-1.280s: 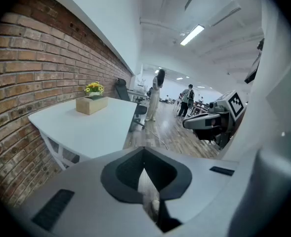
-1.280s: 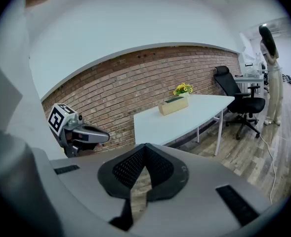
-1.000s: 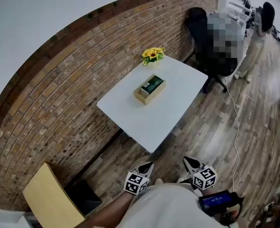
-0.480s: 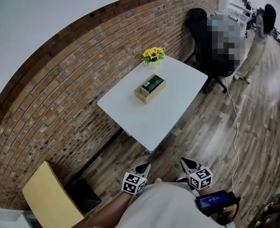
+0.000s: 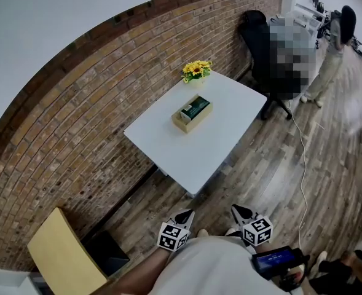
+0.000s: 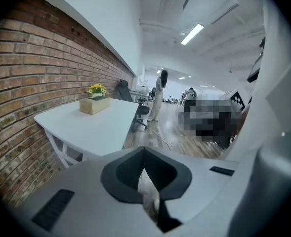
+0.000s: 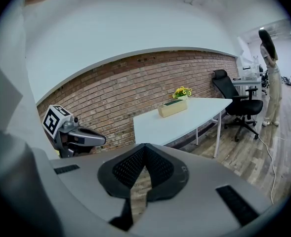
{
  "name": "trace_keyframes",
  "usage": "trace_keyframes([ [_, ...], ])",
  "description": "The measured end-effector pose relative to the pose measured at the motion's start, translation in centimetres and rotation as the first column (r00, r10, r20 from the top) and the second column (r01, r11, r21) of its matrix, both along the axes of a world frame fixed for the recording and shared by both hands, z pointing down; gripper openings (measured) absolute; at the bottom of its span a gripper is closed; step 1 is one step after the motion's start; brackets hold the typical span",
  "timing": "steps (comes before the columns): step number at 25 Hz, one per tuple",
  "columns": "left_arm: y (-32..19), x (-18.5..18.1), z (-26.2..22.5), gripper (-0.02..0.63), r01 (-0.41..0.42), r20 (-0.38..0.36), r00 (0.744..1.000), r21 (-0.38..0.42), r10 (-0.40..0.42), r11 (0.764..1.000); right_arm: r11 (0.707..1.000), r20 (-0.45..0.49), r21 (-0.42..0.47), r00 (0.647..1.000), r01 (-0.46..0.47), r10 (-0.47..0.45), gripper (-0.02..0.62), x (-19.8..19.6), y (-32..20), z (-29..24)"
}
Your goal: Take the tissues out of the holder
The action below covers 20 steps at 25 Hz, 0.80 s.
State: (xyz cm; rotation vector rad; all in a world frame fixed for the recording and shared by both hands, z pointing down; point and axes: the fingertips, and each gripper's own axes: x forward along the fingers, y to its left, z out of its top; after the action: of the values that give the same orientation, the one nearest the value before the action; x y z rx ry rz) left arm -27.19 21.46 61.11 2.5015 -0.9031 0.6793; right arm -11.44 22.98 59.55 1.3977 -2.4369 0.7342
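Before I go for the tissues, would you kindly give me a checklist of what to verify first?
1. Tissue holder upright on the white table: ok.
2. Green tissue pack seated in the holder's top: ok.
3. Left gripper jaws open for a grasp: not ok, shut and empty.
4. Right gripper jaws open for a grasp: not ok, shut and empty.
5. Grippers within reach of the holder: not ok, both are close to the body, with floor between them and the table.
6. Yellow flowers apart from the holder: ok.
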Motion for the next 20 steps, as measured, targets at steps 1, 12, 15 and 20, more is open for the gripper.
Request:
trace_keyframes([
  [1, 0.0, -0.1, 0.1, 0.008, 0.003, 0.001, 1.000, -0.002, -0.003, 1.000, 1.000, 0.001, 0.001, 1.000, -0.001, 0.001, 0.005, 0.0, 0.0, 0.0],
  [12, 0.6, 0.9, 0.1, 0.008, 0.012, 0.015, 1.000, -0.009, -0.012, 1.000, 1.000, 0.006, -0.018, 1.000, 0.000, 0.000, 0.005, 1.0, 0.5, 0.5],
  [15, 1.0, 1.1, 0.1, 0.008, 0.022, 0.020, 1.000, -0.016, -0.021, 1.000, 1.000, 0.011, -0.021, 1.000, 0.006, -0.005, 0.005, 1.3, 0.6, 0.4],
  [20, 1.3, 1.7, 0.0, 0.008, 0.034, 0.028, 0.999, -0.022, -0.034, 0.999, 1.000, 0.014, -0.024, 1.000, 0.015, -0.015, 0.005, 2.2, 0.6, 0.3],
])
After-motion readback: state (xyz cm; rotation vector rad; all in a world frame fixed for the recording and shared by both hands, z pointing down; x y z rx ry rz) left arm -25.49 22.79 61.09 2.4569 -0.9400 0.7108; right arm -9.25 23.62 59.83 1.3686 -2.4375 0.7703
